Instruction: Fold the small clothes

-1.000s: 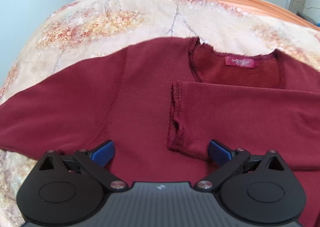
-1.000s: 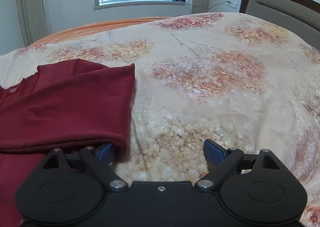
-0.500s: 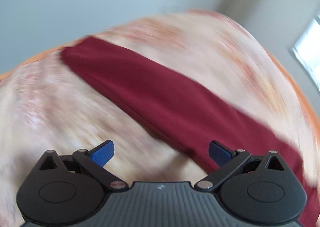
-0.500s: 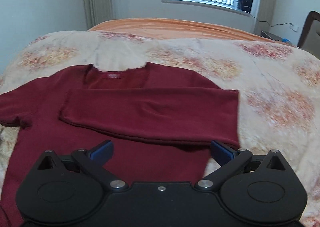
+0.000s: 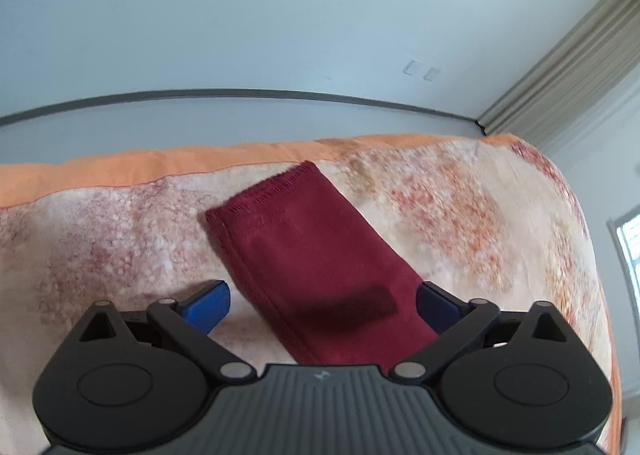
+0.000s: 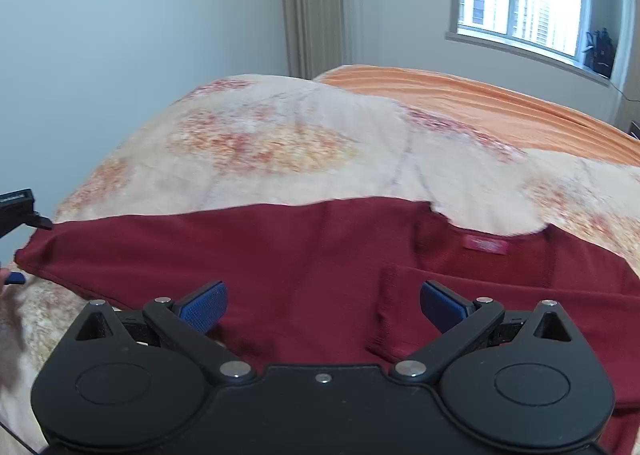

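Lying flat on the floral beige-and-orange fleece blanket (image 6: pixel 288 143) covering the bed: the dark red knit long-sleeved sweater (image 6: pixel 304 255), neck label up, one sleeve already folded across the chest (image 6: pixel 520 315). Hovering over the other sleeve (image 5: pixel 316 255), stretched out straight toward the blanket's orange edge: the left gripper (image 5: pixel 323 303), blue-padded fingers (image 5: pixel 208 303) spread wide on either side of the cloth, gripping nothing. Hanging above the sweater's body: the right gripper (image 6: pixel 323 303), fingers likewise wide apart and empty. Showing behind the bed: a window with pale curtain (image 6: pixel 316 3).
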